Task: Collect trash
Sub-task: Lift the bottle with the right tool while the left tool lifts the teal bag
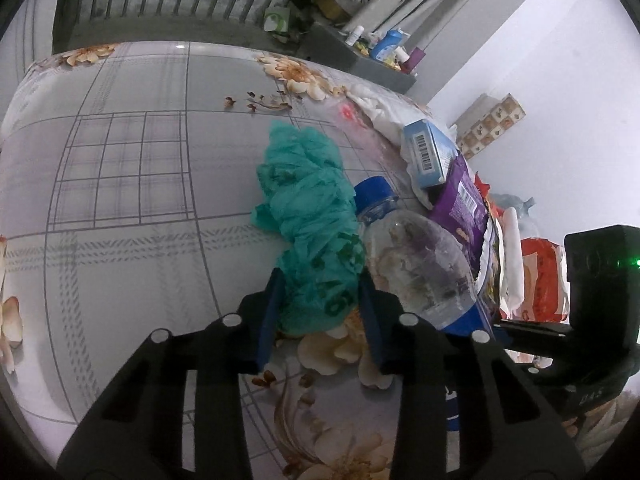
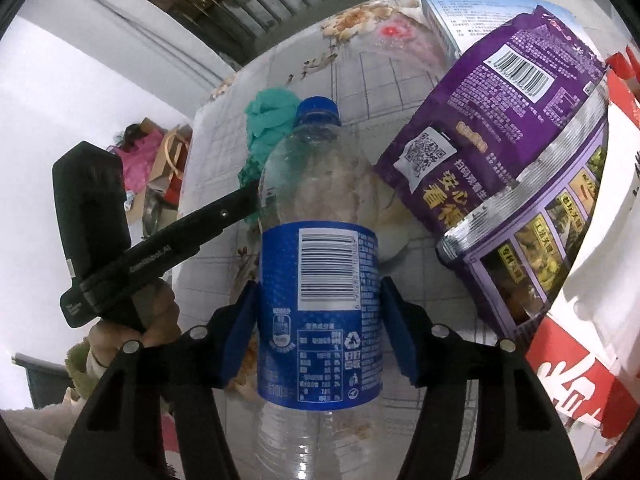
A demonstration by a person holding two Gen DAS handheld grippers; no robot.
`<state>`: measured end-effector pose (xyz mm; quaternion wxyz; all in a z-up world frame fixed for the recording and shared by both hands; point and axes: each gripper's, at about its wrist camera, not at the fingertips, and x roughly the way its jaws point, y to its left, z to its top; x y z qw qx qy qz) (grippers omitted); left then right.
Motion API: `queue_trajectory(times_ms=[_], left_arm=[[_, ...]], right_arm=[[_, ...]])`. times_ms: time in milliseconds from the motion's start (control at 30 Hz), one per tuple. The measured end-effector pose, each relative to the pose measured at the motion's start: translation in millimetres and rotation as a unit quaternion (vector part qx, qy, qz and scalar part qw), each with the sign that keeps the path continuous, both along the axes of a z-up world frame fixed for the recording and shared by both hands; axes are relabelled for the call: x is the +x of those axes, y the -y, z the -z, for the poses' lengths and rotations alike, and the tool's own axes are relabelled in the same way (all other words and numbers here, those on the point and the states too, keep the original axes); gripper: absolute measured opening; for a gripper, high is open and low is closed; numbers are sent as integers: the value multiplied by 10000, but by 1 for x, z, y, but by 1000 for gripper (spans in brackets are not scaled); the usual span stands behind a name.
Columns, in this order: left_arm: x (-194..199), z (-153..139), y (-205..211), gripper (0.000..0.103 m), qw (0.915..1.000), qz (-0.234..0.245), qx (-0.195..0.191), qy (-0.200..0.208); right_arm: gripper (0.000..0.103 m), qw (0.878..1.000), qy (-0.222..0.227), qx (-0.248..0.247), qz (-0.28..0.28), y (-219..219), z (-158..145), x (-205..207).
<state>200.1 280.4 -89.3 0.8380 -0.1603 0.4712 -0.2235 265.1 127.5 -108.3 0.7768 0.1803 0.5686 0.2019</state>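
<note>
on the checked, flower-printed bedsheet (image 1: 120, 160) lies a heap of trash: a crumpled green plastic bag (image 1: 308, 208), a clear plastic bottle (image 2: 316, 248) with a blue cap and blue label just beside it, then a purple snack packet (image 2: 500, 152) and a pale blue box (image 1: 426, 152). the left gripper (image 1: 320, 312) has its blue pads set against either side of the bag's near end. the right gripper (image 2: 318, 328) straddles the bottle's label, one pad touching the label and the other standing slightly off it.
</note>
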Motion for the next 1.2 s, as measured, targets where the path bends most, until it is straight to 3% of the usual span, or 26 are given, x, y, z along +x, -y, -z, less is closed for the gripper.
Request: queue_trajectory(times_ms=[133, 433, 733, 1033, 1200], left_arm=[[-5, -6, -5, 25, 9999, -53, 62, 70], [-27, -25, -26, 20, 9987, -479, 87, 145], [-58, -71, -29, 20, 9957, -678, 85, 628], [-80, -138, 18, 19, 9890, -327, -38, 1442], [-79, -172, 71, 19, 9828, 133, -121, 1836]], right_arm=[[58, 9998, -40, 185, 42, 7, 3, -3], [57, 9991, 99, 404, -5, 21, -10, -18], [57, 9953, 562, 793, -3, 52, -43, -46], [57, 9821, 1429, 1183, 328, 104, -106, -85], [57, 9682, 1909, 1389, 828, 156, -135, -112]])
